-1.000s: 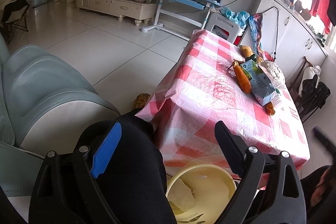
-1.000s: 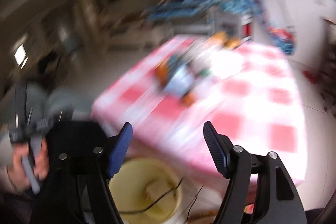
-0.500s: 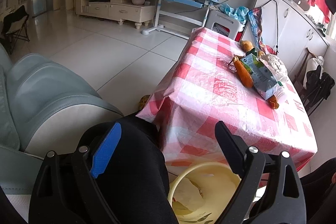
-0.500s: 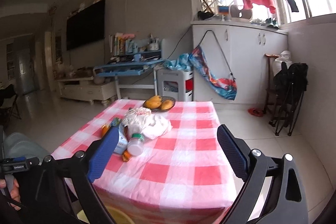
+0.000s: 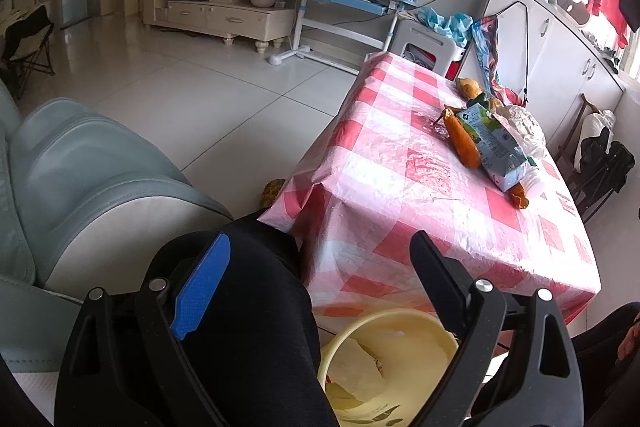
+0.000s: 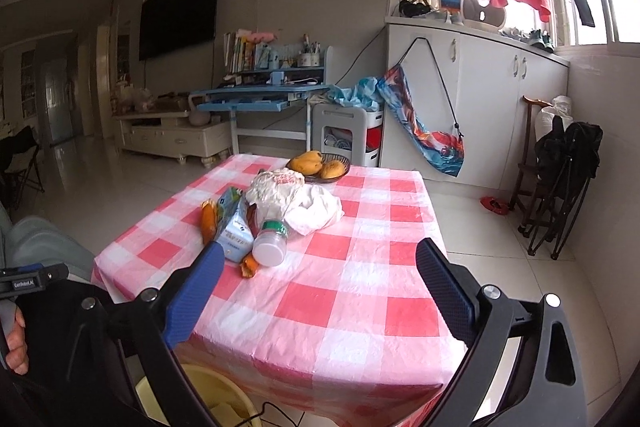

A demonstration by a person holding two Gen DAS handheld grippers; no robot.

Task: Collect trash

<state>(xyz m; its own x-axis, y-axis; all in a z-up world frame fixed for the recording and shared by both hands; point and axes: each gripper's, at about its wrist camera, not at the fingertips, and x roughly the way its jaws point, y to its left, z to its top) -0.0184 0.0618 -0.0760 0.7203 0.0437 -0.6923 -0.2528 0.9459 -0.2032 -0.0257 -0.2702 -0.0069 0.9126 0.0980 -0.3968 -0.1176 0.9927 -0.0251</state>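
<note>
The right gripper (image 6: 320, 287) has its fingers spread wide with nothing between them; the left gripper (image 5: 316, 279) is likewise spread and empty, hanging over a dark trouser knee (image 5: 256, 307) and the yellow bin (image 5: 392, 359) at the bottom of its frame.

The step in hand looks like reaching for the next piece of trash. To do it well, I would take the nearest, loosest item first: come in low over the near table edge, straddle the thing across its narrow side, and close only once both pads flank it, so the neighbours are not dragged along.

In the right view the trash sits above and slightly left of the fingers, well apart from them, in mid-frame on the checked table (image 6: 360, 307): a plastic jar (image 6: 271, 242) lying on its side, a carton (image 6: 234, 227) touching it on the left, an orange peel (image 6: 208, 221) beyond that, and a crumpled bag (image 6: 296, 197) behind. The fruit bowl (image 6: 320, 165) further up is likely no trash.
</note>
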